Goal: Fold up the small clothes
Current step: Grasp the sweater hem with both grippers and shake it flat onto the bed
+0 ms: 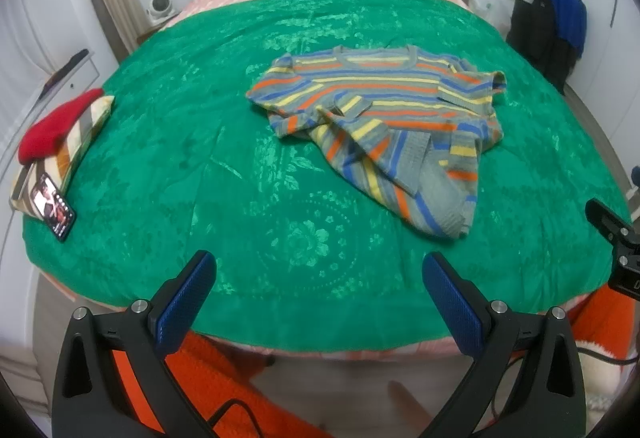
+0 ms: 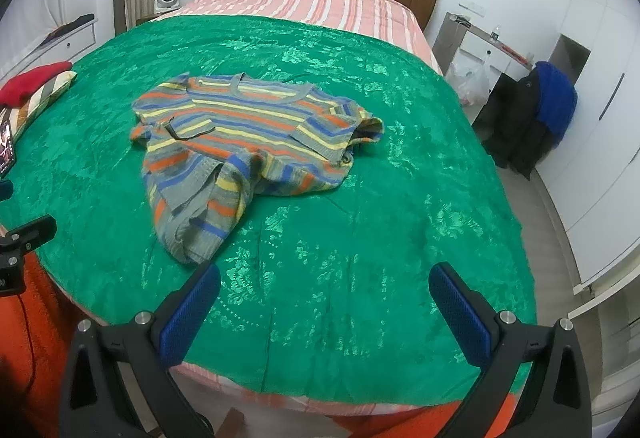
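A small striped sweater (image 1: pixel 384 109) (image 2: pixel 248 141), grey with orange, blue and yellow bands, lies crumpled on the green bedspread (image 1: pixel 200 165) (image 2: pixel 400 197). Its neck points to the headboard and its lower part and sleeves are bunched toward the foot of the bed. My left gripper (image 1: pixel 320 278) hangs open over the near edge of the bed, well short of the sweater, with nothing between its blue pads. My right gripper (image 2: pixel 326 290) is open too, near the foot edge and to the right of the sweater's hem. Part of the right gripper (image 1: pixel 612 238) shows at the edge of the left wrist view.
A red folded garment (image 1: pixel 56 125) rests on a striped pillow (image 1: pixel 76 145) at the left edge, with a phone (image 1: pixel 54 207) leaning below it. A chair draped in blue and dark clothes (image 2: pixel 536 117) stands right of the bed. An orange garment (image 1: pixel 208 378) of the person shows below.
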Action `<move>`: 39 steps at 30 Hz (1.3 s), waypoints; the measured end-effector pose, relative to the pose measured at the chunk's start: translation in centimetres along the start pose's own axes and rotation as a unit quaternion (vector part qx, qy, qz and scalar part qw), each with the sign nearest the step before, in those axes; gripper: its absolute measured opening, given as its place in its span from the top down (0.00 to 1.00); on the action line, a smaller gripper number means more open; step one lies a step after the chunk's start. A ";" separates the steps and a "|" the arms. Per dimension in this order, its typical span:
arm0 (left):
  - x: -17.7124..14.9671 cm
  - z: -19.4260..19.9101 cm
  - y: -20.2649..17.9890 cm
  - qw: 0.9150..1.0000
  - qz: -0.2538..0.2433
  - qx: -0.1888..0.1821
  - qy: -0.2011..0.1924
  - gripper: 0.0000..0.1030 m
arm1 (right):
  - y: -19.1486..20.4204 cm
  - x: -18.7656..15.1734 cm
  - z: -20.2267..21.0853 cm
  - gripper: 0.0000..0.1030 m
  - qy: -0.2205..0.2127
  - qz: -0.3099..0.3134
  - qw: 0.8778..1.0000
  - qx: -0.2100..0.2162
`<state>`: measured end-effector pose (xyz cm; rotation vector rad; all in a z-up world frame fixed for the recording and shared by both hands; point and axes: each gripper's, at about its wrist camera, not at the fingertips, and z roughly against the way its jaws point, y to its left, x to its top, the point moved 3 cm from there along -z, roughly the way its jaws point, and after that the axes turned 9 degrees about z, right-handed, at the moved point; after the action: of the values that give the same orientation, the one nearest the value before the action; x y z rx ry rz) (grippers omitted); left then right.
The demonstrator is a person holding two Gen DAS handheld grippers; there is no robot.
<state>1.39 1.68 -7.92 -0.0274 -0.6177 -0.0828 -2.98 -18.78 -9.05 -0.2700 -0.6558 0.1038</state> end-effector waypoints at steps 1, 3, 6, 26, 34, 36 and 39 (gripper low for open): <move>0.0 0.0 0.0 1.000 0.000 0.000 0.000 0.00 | 0.0 0.0 0.0 0.00 0.001 0.000 1.000 0.000; -0.1 0.0 0.0 1.000 0.000 0.001 0.000 0.00 | 0.1 0.0 0.0 0.00 0.000 0.001 1.000 0.000; -0.3 -0.1 0.0 1.000 -0.001 0.001 0.002 0.00 | 0.1 -0.1 0.0 0.00 0.001 0.001 1.000 0.001; 9.0 -15.0 -4.9 0.991 0.003 -0.103 0.083 0.20 | 0.3 4.5 -11.4 0.05 -0.017 -0.068 0.966 0.251; 7.2 -14.8 -0.8 0.980 0.048 -0.147 0.124 0.92 | 3.3 4.6 -14.9 0.90 0.020 -0.083 0.939 0.332; 6.0 -12.1 2.4 0.978 0.040 -0.162 0.127 0.92 | 1.3 2.7 -11.3 0.90 0.009 -0.084 0.928 0.362; 2.7 -9.3 6.8 0.973 0.019 -0.174 0.152 0.95 | -0.8 -1.2 -7.7 0.90 0.024 -0.069 0.929 0.364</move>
<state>9.53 7.83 -13.89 -0.3601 -0.2894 -0.1543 0.80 -21.39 -15.35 0.4895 -0.5444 0.1962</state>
